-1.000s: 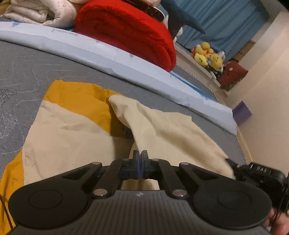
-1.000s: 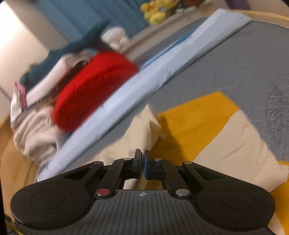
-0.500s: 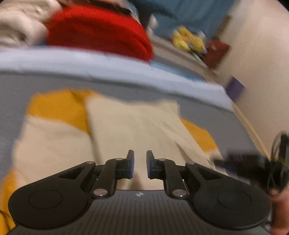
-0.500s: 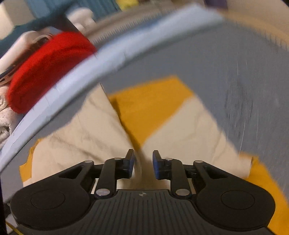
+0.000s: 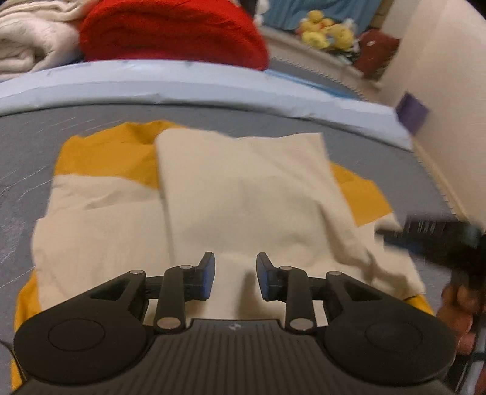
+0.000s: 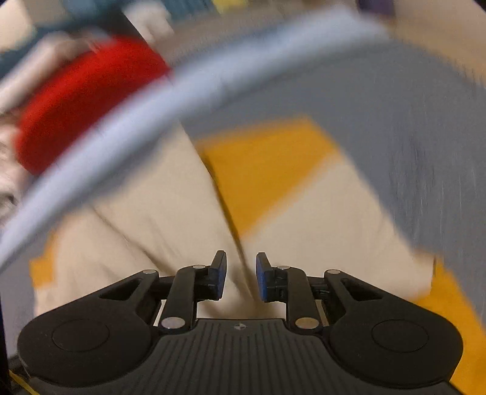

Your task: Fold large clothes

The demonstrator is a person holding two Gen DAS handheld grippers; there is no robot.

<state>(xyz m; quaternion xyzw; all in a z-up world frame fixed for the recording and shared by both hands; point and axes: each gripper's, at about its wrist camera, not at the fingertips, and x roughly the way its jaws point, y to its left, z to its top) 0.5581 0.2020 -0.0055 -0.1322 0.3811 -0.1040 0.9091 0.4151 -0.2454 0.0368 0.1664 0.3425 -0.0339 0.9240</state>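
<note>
A: What's over on the far left?

B: A cream blanket (image 5: 27, 39), bunched up, and just right of it a red blanket (image 5: 170, 30). Both lie beyond a pale blue strip (image 5: 194, 82) that runs across the far edge of the grey quilted surface (image 5: 27, 136).

A: And the garment?

B: The cream and mustard garment (image 5: 243, 194) lies spread on that grey surface, near the camera, in the middle. A cream panel is folded over the middle, with mustard showing at the far left corner and at the right edge.

A: The left gripper?

B: The left gripper (image 5: 235, 275) is released, its blue pads parted above the near cream cloth, with nothing between them.

A: Further right?

B: The other tool shows at the right edge of the left wrist view, blurred, over the garment's right edge, with a hand (image 5: 458, 316) below it. Yellow plush toys (image 5: 325, 29) sit far off to the right by the wall.

A: And from the right wrist?

B: Blurred by motion. The right gripper (image 6: 241, 275) is released too, pads apart over a fold line in the cloth, gripping nothing.
</note>
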